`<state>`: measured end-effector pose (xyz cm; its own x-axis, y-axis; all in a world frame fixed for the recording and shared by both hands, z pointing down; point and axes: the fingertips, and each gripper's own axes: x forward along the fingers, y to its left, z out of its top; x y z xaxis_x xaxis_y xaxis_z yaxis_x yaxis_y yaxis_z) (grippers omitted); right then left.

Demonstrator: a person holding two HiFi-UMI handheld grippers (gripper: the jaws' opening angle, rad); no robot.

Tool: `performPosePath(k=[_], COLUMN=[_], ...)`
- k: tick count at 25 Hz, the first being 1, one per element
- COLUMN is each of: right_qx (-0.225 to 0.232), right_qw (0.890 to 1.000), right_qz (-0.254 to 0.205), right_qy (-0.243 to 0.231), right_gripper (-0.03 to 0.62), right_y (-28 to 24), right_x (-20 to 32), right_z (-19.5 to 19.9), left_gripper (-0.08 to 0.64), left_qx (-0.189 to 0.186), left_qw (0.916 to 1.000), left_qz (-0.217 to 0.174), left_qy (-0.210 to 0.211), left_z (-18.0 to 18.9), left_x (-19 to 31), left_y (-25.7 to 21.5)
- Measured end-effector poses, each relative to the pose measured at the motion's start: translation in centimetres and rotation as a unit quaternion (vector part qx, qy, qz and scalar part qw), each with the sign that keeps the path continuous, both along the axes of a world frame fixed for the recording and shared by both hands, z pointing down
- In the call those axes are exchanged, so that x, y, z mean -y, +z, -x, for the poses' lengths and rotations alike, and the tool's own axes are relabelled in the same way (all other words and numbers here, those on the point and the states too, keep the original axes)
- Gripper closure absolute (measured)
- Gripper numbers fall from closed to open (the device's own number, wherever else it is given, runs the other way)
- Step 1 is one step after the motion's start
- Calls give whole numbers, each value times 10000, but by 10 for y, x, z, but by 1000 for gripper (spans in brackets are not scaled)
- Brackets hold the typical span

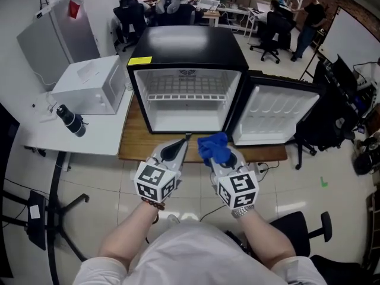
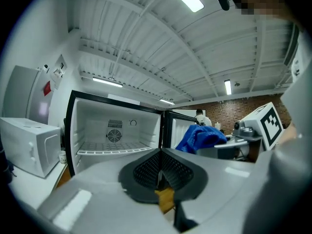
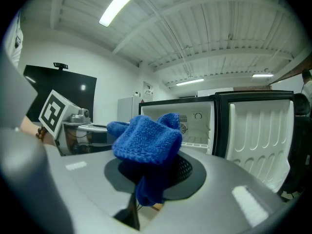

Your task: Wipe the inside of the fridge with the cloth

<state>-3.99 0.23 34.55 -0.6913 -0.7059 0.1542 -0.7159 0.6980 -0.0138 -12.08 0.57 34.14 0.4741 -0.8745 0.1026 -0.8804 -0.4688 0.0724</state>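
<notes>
In front of the open black fridge (image 1: 187,65), right gripper (image 1: 219,159) clamps the blue knitted cloth (image 3: 146,138) mid-bunch, likely light and floppy; left gripper (image 2: 160,170) closed, empty.

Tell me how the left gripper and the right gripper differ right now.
The left gripper has its fingers shut on nothing; the right gripper has them shut on a blue cloth. The left gripper's dark pads show bare, while the right gripper's are mostly hidden under the bunched cloth. Both carry marker cubes and point at the open mini fridge from outside it.
</notes>
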Motion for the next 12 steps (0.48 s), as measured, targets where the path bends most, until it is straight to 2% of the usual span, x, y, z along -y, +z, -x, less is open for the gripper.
performPosePath(k=[12], right_qx=[53], right_qw=[9998], right_qz=[-6], right_qy=[-186], right_gripper=[502], right_y=[2], right_x=[-22], right_z=[-12], left_gripper=[555], left_qx=[223], left_qw=[9995], left_qz=[-20], left_qy=[-208], left_z=[-13], left_x=[-22], left_y=[-1])
